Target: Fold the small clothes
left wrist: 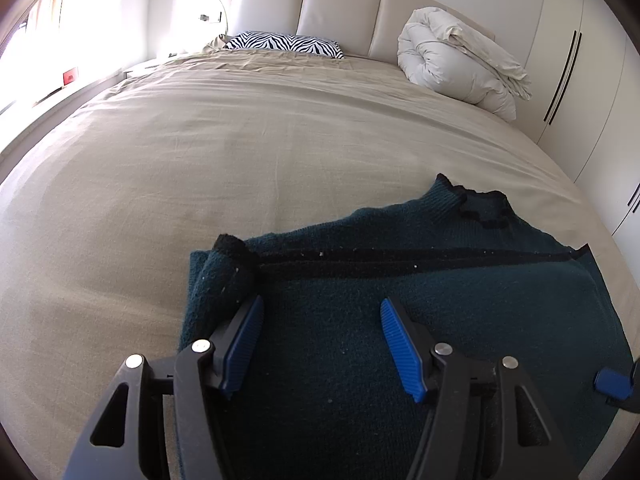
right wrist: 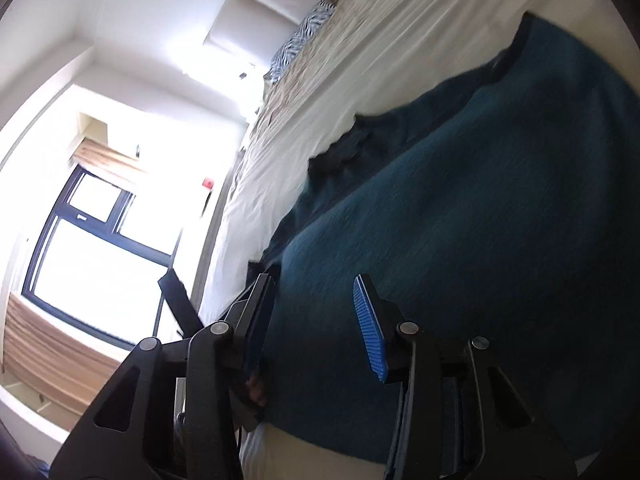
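In the left wrist view, the left gripper [left wrist: 322, 312] is sitting at the bottom of the frame. Its two blue pads [left wrist: 400, 348] are standing wide apart, and nothing is pinched between them. They are hanging over the dark green sweater [left wrist: 440, 320]. The sweater is lying flat on the bed [left wrist: 200, 160], filling the lower right of the frame. A black stripe [left wrist: 400, 258] is running across it from side to side. A folded sleeve [left wrist: 218, 276] with a black cuff is lying at the sweater's left edge, just above the left pad. The sweater's collar is pointing to the upper right. At the far right edge, a bit of another blue pad is peeking in.

In the right wrist view, which is tilted, the right gripper [right wrist: 316, 292] is at the bottom. Its fingers are spread too, and no cloth is squeezed between them. The sweater is lying under them and filling the right side of the frame.

Farther back, a zebra pillow [left wrist: 284, 43] is lying near the top of the frame, by the padded headboard [left wrist: 340, 4]. A rolled white blanket [left wrist: 456, 64] is sitting at the upper right. A bright window [right wrist: 92, 256] is showing at the left of the right wrist view.
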A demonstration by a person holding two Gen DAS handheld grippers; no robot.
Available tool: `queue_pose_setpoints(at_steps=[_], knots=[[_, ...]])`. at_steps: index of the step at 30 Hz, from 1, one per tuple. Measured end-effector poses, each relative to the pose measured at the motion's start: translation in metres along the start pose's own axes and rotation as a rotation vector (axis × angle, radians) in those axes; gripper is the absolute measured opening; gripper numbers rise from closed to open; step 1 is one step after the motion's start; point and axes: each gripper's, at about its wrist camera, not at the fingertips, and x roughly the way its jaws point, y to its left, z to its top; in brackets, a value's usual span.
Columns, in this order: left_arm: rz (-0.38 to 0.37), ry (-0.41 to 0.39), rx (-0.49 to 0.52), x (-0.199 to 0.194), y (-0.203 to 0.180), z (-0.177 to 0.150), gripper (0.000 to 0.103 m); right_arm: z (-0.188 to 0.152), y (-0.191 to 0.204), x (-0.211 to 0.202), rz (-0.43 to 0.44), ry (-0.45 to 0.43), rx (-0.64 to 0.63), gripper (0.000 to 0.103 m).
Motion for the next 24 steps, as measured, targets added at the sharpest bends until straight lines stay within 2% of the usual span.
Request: queue_pose_setpoints(at_steps=[3, 4, 5, 6, 10, 18, 24], knots=[[-0.007, -0.002, -0.003, 0.000, 0.000, -0.001, 0.064, -0.032, 0.016, 0.038, 0.004, 0.109, -0.079, 0.041], [-0.008, -0.003, -0.004, -0.001, 0.000, -0.002, 0.064, -0.035, 0.012, 0.045, -0.018, 0.121, -0.072, 0.040], [-0.009, -0.004, -0.005, 0.000, 0.000, -0.002, 0.064, -0.049, 0.003, 0.039, -0.015, 0.114, -0.046, 0.037], [-0.010, -0.005, -0.005, 0.000, 0.000, -0.002, 0.064, -0.047, -0.005, 0.036, 0.010, 0.102, -0.020, 0.035], [-0.011, -0.008, -0.005, 0.000, 0.001, -0.002, 0.064, -0.029, -0.031, 0.006, -0.001, -0.008, 0.030, 0.034], [-0.011, -0.009, -0.003, 0.001, 0.001, -0.002, 0.064, -0.004, -0.100, -0.085, -0.054, -0.294, 0.190, 0.032], [-0.011, -0.009, -0.003, 0.001, 0.001, -0.002, 0.065, 0.004, -0.120, -0.134, -0.097, -0.402, 0.203, 0.032]])
